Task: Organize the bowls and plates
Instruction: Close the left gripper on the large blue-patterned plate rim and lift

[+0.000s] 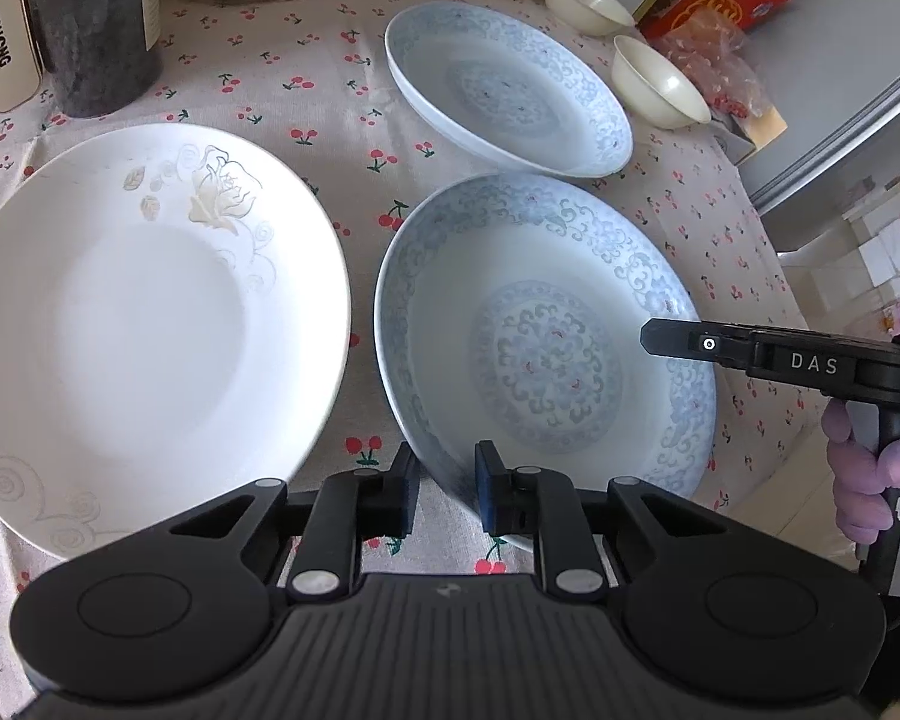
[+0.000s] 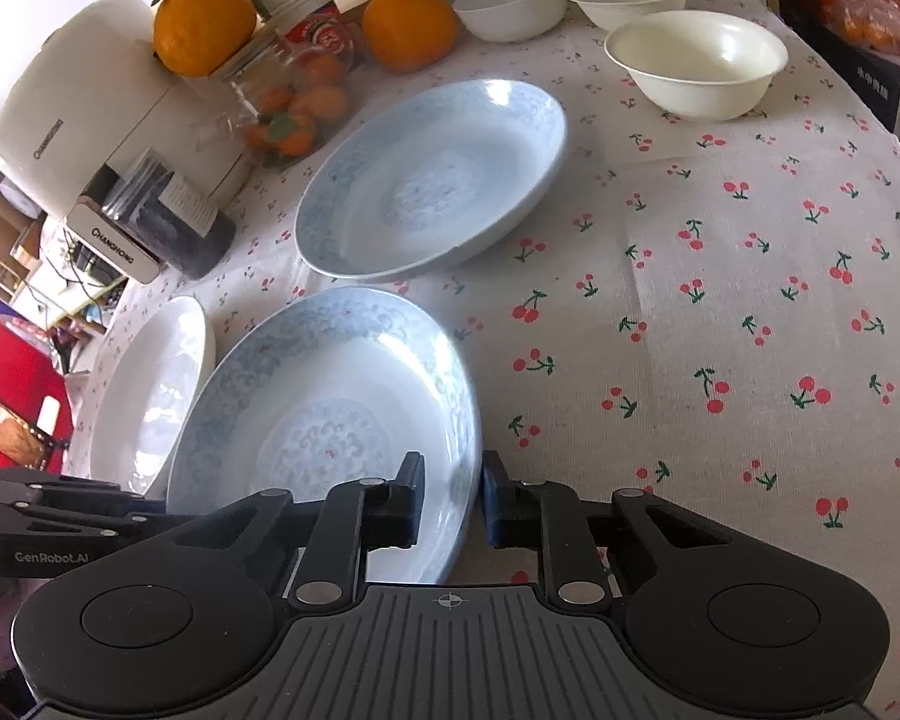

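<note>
Left gripper [image 1: 447, 495] — jaws set either side of the near rim of the near blue-patterned plate [image 1: 546, 354], pads close to the rim; actual contact cannot be told. Right gripper [image 2: 448, 498] — jaws likewise astride the same plate's opposite rim, a narrow gap showing at the right pad; grip cannot be told. The plate sits tilted, one edge raised off the cherry-print tablecloth [image 2: 720, 300].

White rose-motif plate [image 1: 144, 324]: just beside the blue plate, on its left in the left wrist view.
Second blue-patterned plate [image 1: 510, 90]: behind the first, rims nearly meeting.
Three cream bowls [image 2: 696, 63]: along the far edge, apart from one another.
Oranges [image 2: 408, 27], a glass jar of small fruit [image 2: 288, 102], a dark jar [image 1: 96, 24] and a white "Changhong" appliance [image 2: 90, 114]: far left.
</note>
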Demonstrator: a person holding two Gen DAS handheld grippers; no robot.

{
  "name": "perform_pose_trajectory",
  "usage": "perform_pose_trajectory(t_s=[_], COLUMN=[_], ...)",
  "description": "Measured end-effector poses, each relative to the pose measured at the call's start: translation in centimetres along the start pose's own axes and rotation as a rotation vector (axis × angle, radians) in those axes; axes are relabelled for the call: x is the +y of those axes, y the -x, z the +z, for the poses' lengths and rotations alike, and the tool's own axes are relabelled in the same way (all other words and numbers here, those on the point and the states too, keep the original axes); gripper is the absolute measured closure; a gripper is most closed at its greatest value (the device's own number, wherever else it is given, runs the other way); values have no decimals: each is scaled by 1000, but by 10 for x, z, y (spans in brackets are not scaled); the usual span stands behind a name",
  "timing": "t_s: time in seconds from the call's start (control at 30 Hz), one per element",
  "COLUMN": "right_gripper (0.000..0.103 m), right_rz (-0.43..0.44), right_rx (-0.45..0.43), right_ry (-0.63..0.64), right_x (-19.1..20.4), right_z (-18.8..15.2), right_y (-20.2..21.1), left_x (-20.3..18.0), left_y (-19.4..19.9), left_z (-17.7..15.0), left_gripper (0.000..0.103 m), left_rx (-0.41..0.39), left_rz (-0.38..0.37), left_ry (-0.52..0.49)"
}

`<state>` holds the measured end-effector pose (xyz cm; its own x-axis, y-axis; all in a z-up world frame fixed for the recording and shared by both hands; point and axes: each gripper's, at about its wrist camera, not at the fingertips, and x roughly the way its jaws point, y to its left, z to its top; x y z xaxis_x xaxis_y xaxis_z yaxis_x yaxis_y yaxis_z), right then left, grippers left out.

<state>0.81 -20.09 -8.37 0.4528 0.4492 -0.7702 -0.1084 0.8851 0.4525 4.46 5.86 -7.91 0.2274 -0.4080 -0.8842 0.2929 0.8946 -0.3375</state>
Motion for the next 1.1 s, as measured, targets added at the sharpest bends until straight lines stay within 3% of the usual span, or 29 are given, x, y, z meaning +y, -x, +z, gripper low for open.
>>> perform_pose_trajectory(t_s=[0.47,1.1], right_gripper=[84,84], right_rz=[29,65], right_rx=[-22,-110], right_ry=[55,9], right_x=[12,14], right_z=[6,30], right_y=[17,37], left_x=[7,2], left_y=[16,33], left_z=[4,16], left_gripper=[85,85], left_rx=[-33,-112], left_rz=[-24,-50], left_ry=[9,29])
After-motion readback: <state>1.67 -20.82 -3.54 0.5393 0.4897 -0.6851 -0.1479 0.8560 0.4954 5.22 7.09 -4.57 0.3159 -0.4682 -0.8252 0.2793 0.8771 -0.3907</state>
